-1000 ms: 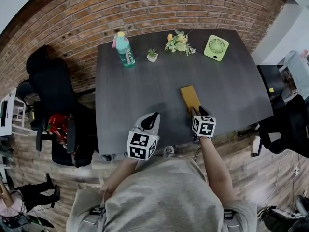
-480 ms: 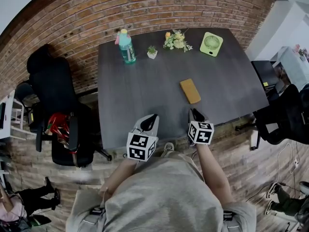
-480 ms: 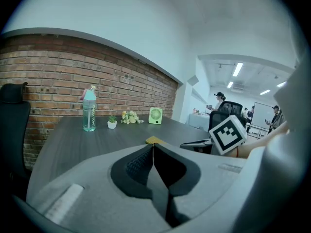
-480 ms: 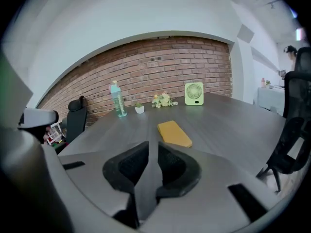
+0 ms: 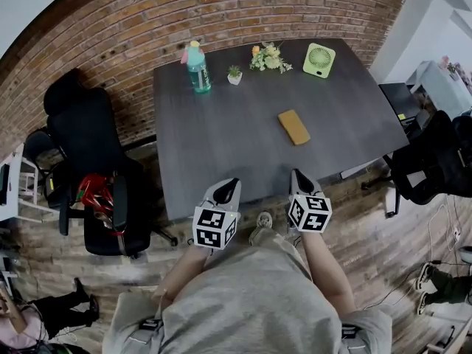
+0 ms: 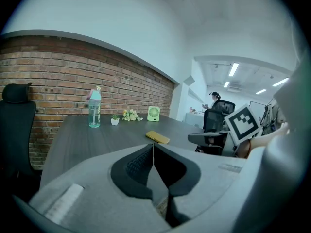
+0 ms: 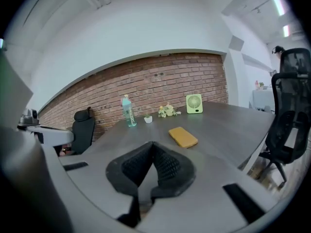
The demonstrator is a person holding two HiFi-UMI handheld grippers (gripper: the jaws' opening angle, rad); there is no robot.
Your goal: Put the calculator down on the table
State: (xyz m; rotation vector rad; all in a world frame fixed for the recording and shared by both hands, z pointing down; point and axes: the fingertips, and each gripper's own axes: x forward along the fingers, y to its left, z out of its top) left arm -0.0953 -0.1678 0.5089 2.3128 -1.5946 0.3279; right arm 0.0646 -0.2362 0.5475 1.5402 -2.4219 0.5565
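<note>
The calculator (image 5: 294, 127) is a flat, mustard-yellow slab with rounded corners and a plain matte top; no keys or screen can be made out at this size. It lies flat on the table (image 5: 221, 139), right of the table's middle and nearer the near edge than the far one, with bare table all round it. Its long axis runs on a slant across the table: the far end leans toward the table's left side, the near end toward its right. The table is a dark grey rectangular top with a faint wood grain and a dull sheen. Along the table's far edge stand a clear teal bottle (image 5: 197, 68) with a pink cap, a tiny green plant in a white pot (image 5: 234, 74), a loose bunch of pale flowers (image 5: 268, 57) and a light green square fan (image 5: 319, 59) with a round grille. At the table's near edge the left claw (image 5: 231, 184) is pressed together with nothing in it, its ribbed black pads (image 6: 138, 161) meeting at the tips. Just to its right, also at the table's near edge, the right claw (image 5: 297, 175) has just been closing and is now pressed together too, nothing between its ribbed pads (image 7: 167, 165). Both claws are well apart from the calculator. Beyond the table's far edge rises a red brick wall (image 5: 147, 21), and off the table's left side stands a black chair (image 5: 88, 161).
</note>
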